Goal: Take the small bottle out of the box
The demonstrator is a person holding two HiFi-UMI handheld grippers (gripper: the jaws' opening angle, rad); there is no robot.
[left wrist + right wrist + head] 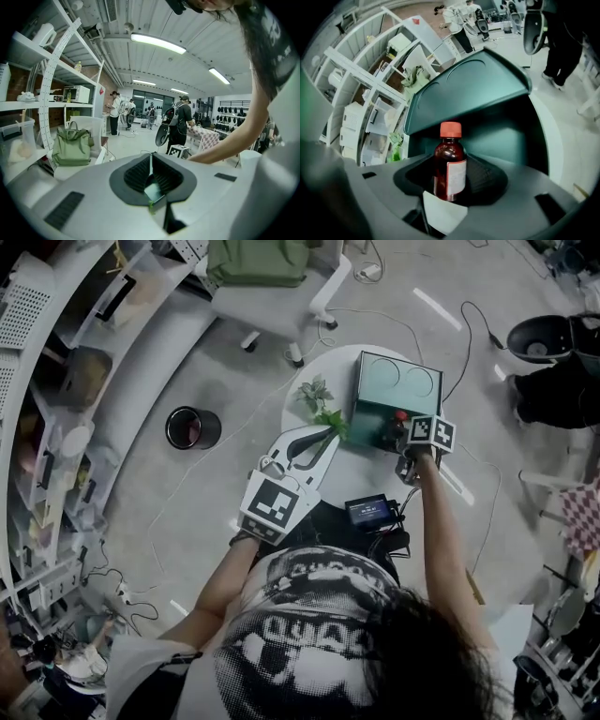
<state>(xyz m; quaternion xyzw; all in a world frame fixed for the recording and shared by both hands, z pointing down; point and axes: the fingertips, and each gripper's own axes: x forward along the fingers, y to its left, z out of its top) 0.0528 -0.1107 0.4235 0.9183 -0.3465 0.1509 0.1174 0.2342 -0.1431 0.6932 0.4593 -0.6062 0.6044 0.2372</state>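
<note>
The small brown bottle [450, 164] with a red cap and a white label stands between the jaws of my right gripper [451, 157], whose dark pads lie against both its sides. Behind it is the dark green box [473, 89], its lid raised. In the head view the red cap [400, 415] shows at the front edge of the box [394, 381], with my right gripper [403, 432] reaching down to it. My left gripper [328, 434] rests shut on the white round table [361, 474], left of the box, with nothing between its fingertips [151, 157].
A small green plant [319, 399] sits on the table next to the box. A black device with a lit screen [367, 510] lies at the near table edge. On the floor are a black bin [192, 427], cables and a chair with a green bag [258, 263]. Shelves line the left.
</note>
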